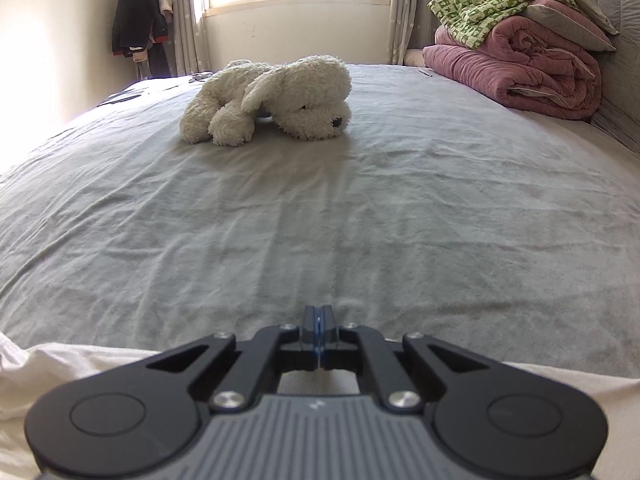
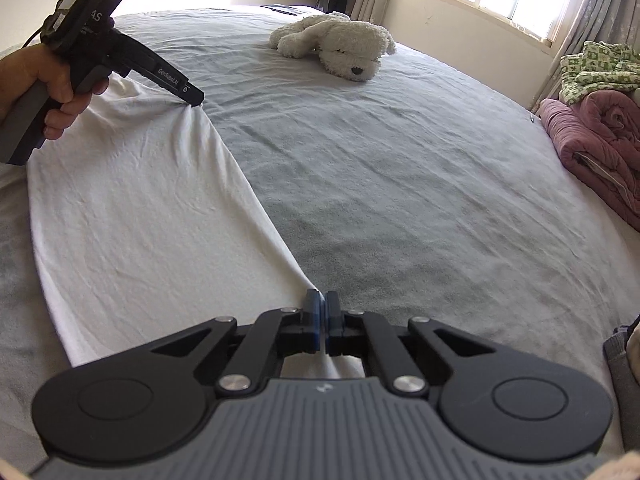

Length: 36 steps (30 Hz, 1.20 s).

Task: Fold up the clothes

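- Here, spread flat over the near-left part of the grey wrinkled bed sheet [image 2: 400,184]: white cotton garment [image 2: 140,208], its long edge drawn taut between the two tongs.
- Clenched on one end of that edge: left black two-finger gripper [image 2: 194,101], gripped by a bare hand [image 2: 44,88], cloth puckered at its tip.
- Clenched on the opposite end of the same edge: right black two-finger gripper [image 2: 321,312], blue pads pressed together with white fabric pinched between.
- Seen from the left wrist: left gripper [image 1: 319,328] pressed closed, white cloth [image 1: 60,376] bunched beneath it.
- Further up the bed, well apart from the garment: cream plush toy dog [image 2: 340,44].
- Stacked at the right edge: folded pink quilt [image 1: 520,68] under a green-and-white patterned blanket [image 1: 476,4].
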Each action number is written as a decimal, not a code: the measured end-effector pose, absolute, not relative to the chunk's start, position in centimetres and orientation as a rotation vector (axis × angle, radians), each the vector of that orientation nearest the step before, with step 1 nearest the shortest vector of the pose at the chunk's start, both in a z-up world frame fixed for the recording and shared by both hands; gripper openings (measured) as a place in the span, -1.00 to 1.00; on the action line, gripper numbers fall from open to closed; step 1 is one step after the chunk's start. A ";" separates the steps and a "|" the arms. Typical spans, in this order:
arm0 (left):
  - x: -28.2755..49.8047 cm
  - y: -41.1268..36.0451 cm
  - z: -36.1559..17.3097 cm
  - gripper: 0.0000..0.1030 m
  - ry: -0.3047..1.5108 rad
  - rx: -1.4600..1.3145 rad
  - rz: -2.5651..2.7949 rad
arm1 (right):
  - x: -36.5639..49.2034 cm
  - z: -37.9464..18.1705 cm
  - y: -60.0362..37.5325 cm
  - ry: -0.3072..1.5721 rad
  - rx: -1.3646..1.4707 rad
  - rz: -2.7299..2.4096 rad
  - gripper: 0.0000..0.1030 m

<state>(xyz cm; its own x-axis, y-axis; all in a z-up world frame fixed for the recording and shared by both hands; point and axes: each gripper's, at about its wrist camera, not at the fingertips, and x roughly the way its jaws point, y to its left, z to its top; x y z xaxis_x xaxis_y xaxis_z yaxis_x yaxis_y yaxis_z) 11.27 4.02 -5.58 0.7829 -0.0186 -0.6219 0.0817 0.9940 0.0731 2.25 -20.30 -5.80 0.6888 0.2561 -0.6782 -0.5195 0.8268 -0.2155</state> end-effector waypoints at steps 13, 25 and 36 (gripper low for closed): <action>8.8 6.6 -3.1 -0.39 0.563 0.055 -0.051 | 0.9 -4.0 -19.5 0.624 -0.295 0.469 -0.34; 6.7 12.3 -5.9 -0.35 0.610 0.047 -0.130 | 2.8 -5.4 -17.1 0.709 -0.096 0.550 -0.37; 6.7 14.2 -3.8 -0.32 0.605 0.047 -0.095 | 3.9 -4.4 -19.2 0.663 -0.040 0.436 -0.48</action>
<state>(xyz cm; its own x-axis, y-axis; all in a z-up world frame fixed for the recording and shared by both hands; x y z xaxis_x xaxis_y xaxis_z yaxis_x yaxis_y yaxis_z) 6.66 14.19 -3.77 0.8181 -0.0757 -0.5701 0.1034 0.9945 0.0163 3.92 -19.19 -4.36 0.7013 0.3788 -0.6039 -0.4039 0.9092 0.1012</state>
